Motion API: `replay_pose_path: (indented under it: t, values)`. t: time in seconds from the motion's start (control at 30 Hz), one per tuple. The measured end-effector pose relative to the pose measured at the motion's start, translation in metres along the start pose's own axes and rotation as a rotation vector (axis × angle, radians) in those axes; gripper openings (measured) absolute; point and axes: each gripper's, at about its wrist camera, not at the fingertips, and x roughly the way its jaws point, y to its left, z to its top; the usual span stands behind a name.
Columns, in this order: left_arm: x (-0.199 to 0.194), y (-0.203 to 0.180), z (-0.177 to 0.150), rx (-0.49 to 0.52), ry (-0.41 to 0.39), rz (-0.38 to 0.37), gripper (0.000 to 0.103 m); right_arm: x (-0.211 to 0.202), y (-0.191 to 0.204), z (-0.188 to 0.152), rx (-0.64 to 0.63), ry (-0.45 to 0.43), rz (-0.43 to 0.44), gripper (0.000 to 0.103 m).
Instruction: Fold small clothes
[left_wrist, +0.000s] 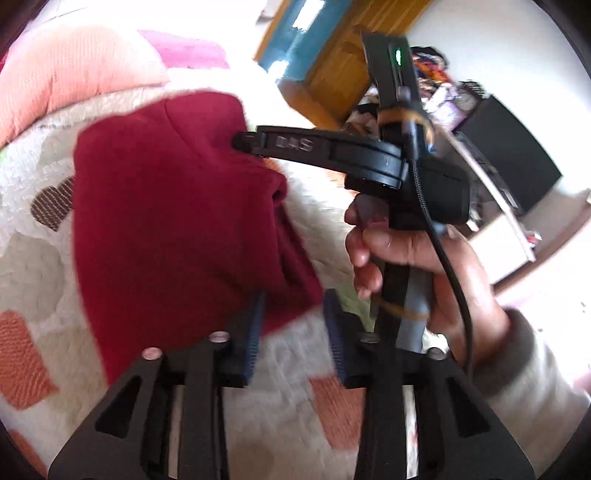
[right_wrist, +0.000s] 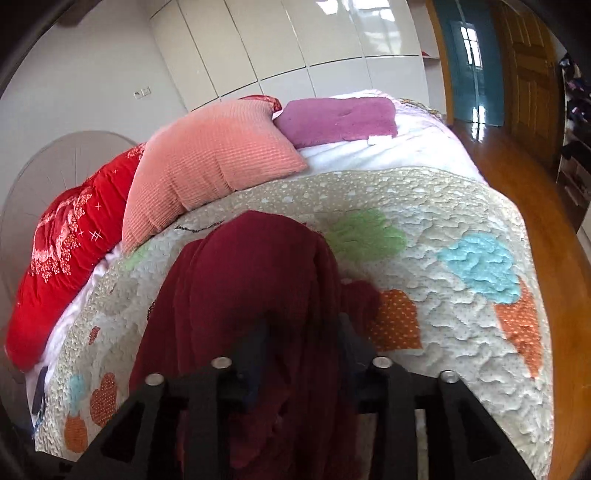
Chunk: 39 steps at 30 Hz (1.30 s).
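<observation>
**Dark red garment lifted over the quilted bed**

In the left wrist view, the left gripper fills the bottom of the frame, its two blue-padded fingers standing apart with bare quilt showing between them. The lower corner of the dark red garment hangs just at the left finger's tip; blur keeps me from telling whether it touches. The garment spreads up through the centre-left of the frame. At centre right, the right gripper reaches in sideways, its tip pressed into the garment's upper right edge, and the person's right hand wraps its handle below.

In the right wrist view, the right gripper sits at the bottom centre with the dark red garment bunched between and over its fingers, which appear clamped on the cloth. The garment drapes down the lower middle of the frame. Behind it lies the patchwork quilt with green, blue and orange patches. Farther up, at left centre, rest a peach cushion and a red patterned duvet, with a purple cushion at upper centre. White glossy wardrobe doors close the top, and a wooden floor runs along the right.
</observation>
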Motion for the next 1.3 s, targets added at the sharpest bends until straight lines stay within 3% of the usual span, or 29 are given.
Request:
replay_pose_path:
  t: [0.03,0.1,0.17,0.2,0.3,0.33,0.37,0.4,0.47,0.6,0.7,0.77,0.83,0.9,0.97,1.0,1.1,1.2,1.23,1.27,1.3]
  values:
    - [-0.014,-0.001,-0.004,0.028,-0.023,0.006,0.053,-0.015,-0.001,-0.001,0.002,-0.019,0.024,0.059]
    - [-0.034,0.002,-0.012,0.069,-0.064,0.042,0.063,-0.044,0.001,-0.009,0.015,-0.044,0.107,0.064]
    - [-0.043,0.007,-0.018,0.080,-0.094,0.107,0.063,-0.060,0.007,-0.019,0.019,-0.042,0.154,0.075]
    - [-0.045,0.017,-0.020,0.071,-0.108,0.158,0.063,-0.065,0.011,-0.025,0.016,-0.031,0.164,0.075]
    - [-0.036,0.038,-0.026,-0.024,-0.102,0.212,0.063,-0.063,0.025,-0.047,0.005,0.030,0.200,0.074]
    - [-0.030,0.037,-0.032,-0.049,-0.097,0.213,0.063,-0.061,0.032,-0.057,-0.016,0.044,0.211,0.062]
    - [-0.026,0.044,-0.033,-0.071,-0.091,0.215,0.063,-0.057,0.040,-0.062,-0.054,0.058,0.202,0.025]
    - [-0.015,0.051,-0.038,-0.089,-0.075,0.226,0.063,-0.053,0.050,-0.069,-0.106,0.072,0.166,0.005]
    - [-0.007,0.059,-0.038,-0.093,-0.052,0.237,0.063,-0.048,0.058,-0.082,-0.151,0.090,0.094,0.006]
    - [-0.003,0.061,-0.048,-0.047,-0.031,0.242,0.063,-0.066,0.041,-0.093,-0.116,0.045,0.086,0.006]
    - [0.002,0.058,-0.055,-0.047,0.012,0.274,0.063,-0.047,0.021,-0.098,-0.087,0.104,0.034,0.005]
    - [-0.002,0.057,-0.058,-0.049,-0.002,0.283,0.063,-0.040,0.015,-0.098,-0.088,0.118,0.036,0.005]
    - [-0.020,0.047,-0.060,-0.022,-0.053,0.289,0.063,-0.052,0.015,-0.092,-0.071,0.078,0.078,0.006]
    - [-0.036,0.039,-0.060,0.026,-0.112,0.311,0.063,-0.070,0.012,-0.084,-0.058,0.024,0.097,0.021]
    - [-0.045,0.032,-0.054,0.067,-0.155,0.337,0.063,-0.087,0.009,-0.072,-0.041,-0.048,0.080,0.052]
    - [-0.044,0.033,-0.051,0.075,-0.162,0.341,0.063,-0.091,0.007,-0.064,-0.030,-0.079,0.077,0.053]
    - [-0.032,0.036,-0.041,0.061,-0.155,0.342,0.063,-0.081,0.009,-0.035,0.004,-0.092,0.041,0.053]
    - [-0.014,0.047,-0.035,0.007,-0.144,0.319,0.063,-0.035,0.013,-0.009,0.018,-0.017,0.006,0.053]
    - [-0.006,0.051,-0.034,-0.011,-0.128,0.314,0.063,-0.019,0.012,-0.005,0.018,0.013,0.005,0.044]
    - [0.001,0.055,-0.033,-0.026,-0.117,0.302,0.063,-0.003,0.013,-0.002,0.010,0.042,0.009,0.029]
    - [0.006,0.057,-0.032,-0.036,-0.110,0.293,0.063,0.010,0.013,0.000,-0.011,0.060,-0.002,0.023]
